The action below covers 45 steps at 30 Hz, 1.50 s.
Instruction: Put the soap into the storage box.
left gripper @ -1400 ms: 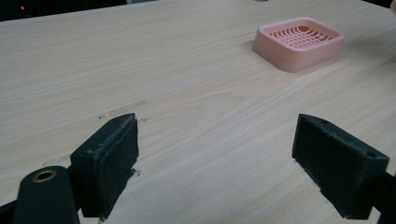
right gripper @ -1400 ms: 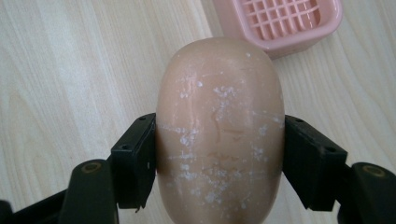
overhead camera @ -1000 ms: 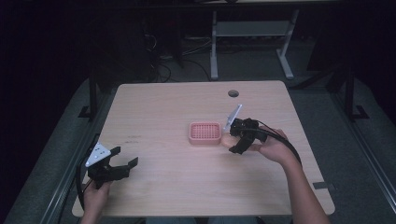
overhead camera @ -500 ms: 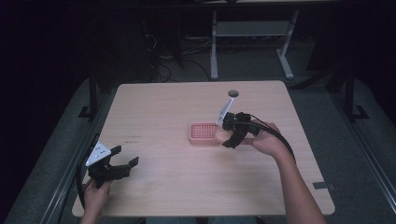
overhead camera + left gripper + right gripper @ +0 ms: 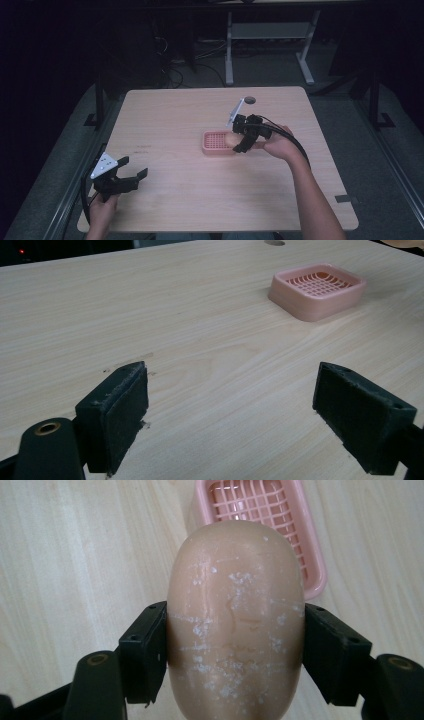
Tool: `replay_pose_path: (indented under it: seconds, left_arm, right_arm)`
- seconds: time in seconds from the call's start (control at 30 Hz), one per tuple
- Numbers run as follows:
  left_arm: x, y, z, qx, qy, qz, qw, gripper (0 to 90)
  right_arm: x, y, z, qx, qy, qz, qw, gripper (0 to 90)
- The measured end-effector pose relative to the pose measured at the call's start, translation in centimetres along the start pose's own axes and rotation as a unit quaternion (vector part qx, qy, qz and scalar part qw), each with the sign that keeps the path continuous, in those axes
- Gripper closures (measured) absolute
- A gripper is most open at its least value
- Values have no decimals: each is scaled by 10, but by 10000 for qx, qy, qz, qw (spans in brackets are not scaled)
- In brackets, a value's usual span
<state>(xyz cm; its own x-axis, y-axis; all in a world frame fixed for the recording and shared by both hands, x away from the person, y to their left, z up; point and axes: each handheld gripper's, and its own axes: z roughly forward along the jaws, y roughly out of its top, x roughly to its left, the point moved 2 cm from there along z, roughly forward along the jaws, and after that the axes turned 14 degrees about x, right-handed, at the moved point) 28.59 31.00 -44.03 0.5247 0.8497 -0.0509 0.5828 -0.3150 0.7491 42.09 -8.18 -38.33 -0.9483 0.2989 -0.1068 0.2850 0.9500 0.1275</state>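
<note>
Right gripper view: tan oval soap bar [image 5: 236,625] noted clamped between both black jaws of right gripper [image 5: 235,655], one pad pressed to each long side, surface flecked with white residue. Held above pink slotted soap dish [image 5: 310,545], forward end of bar overlapping the dish's near rim; contact between bar and dish could not be determined. High view: soap bar [image 5: 231,140] observed at right edge of soap dish [image 5: 212,145], right gripper [image 5: 239,142] angled down toward it, grey three-cornered plate [image 5: 235,111] raised behind, cable [image 5: 295,145] trailing along the forearm. Dish found resting flat on light wooden table [image 5: 200,200], slightly right of centre, near a round dark hole [image 5: 249,100] at the table's far edge. Left gripper [image 5: 134,172] located well apart at near left corner of table, held by left hand [image 5: 102,207]. Left gripper view: left gripper [image 5: 230,405] recorded with jaws spread wide, nothing between pads, bare table beneath; soap dish [image 5: 317,290] seen farther off, upper right.
</note>
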Motion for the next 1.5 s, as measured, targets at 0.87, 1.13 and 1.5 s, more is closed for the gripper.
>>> replay_pose_path:
  seconds: [0.87,1.13,1.5]
  left_arm:
    - [0,1,0,-17,-10,29,10000,143]
    - [0,0,0,-31,-10,-7,10000,143]
    - [0,0,-1,-31,10,25,10000,143]
  right_arm:
    - [-18,39,-6,-10,173,-182,9997,320]
    - [-22,51,1,97,183,-205,9996,320]
    - [-30,59,25,270,313,-176,9990,320]
